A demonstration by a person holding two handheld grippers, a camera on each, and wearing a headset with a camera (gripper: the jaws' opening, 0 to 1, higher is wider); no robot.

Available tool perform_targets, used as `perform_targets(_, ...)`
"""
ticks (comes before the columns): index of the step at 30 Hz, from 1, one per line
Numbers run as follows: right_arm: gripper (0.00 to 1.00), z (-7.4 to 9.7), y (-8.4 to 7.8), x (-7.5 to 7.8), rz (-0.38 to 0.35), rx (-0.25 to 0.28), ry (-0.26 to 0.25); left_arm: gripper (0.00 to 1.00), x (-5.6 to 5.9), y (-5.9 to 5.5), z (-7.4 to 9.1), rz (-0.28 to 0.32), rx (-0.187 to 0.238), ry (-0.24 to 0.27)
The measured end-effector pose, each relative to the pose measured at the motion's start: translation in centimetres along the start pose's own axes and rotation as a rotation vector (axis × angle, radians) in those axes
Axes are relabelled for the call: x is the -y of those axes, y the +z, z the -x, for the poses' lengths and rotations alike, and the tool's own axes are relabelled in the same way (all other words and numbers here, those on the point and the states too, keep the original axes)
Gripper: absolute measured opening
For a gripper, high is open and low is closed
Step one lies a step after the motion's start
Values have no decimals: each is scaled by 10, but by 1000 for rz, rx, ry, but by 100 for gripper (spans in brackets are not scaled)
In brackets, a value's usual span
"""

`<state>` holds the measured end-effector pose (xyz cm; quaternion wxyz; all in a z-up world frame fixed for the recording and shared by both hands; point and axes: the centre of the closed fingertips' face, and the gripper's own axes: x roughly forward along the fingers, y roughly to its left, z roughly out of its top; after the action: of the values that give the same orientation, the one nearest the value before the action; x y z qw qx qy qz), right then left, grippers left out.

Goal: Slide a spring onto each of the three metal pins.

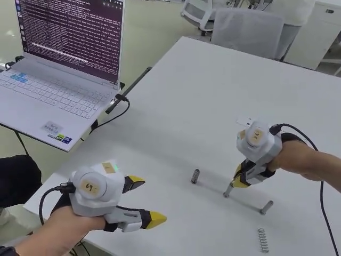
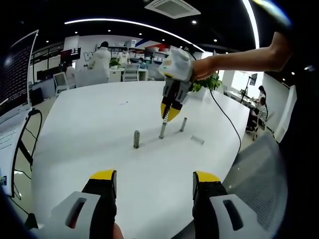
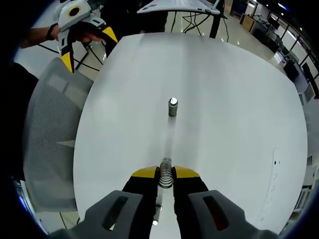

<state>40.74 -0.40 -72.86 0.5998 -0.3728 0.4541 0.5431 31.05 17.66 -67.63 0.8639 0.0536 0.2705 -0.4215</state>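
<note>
The white table (image 1: 213, 90) takes up most of the room in front of the person, its top bare apart from a few small parts near the front edge. An open laptop (image 1: 64, 69) sits off the table's left side, screen full of text. A grey mesh chair (image 3: 50, 139) stands against the table edge.

The left claw (image 1: 146, 200) hovers low over the near corner, its yellow-tipped jaws spread wide with nothing between them, well apart from the pins. The right claw (image 1: 238, 182) is tipped down over the row of pins, and its jaws are pinched together on a spring (image 3: 165, 178), which stands on end between the yellow tips.

Three metal pins stand upright in a line. The first pin (image 1: 195, 176), on the left end, already wears a coil around it. The middle pin (image 1: 228, 191) is right under the right claw's tips, with the held spring at its top. I can't tell whether the coil has gone over the tip. The third pin (image 1: 266, 207), at the right end, is bare.

One loose spring (image 1: 262, 240) lies flat on the table, near the third pin on the person's side.
</note>
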Motion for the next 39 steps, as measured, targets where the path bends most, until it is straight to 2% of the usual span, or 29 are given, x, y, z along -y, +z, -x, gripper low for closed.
perform_targets(23,9,-14,-4,2,46,-56,4,56,-3,0,-2,2,-4,2)
perform_targets(39,9,-15,-3,0,152,-134,-15,56,-1,1,-5,-1,-8,-6)
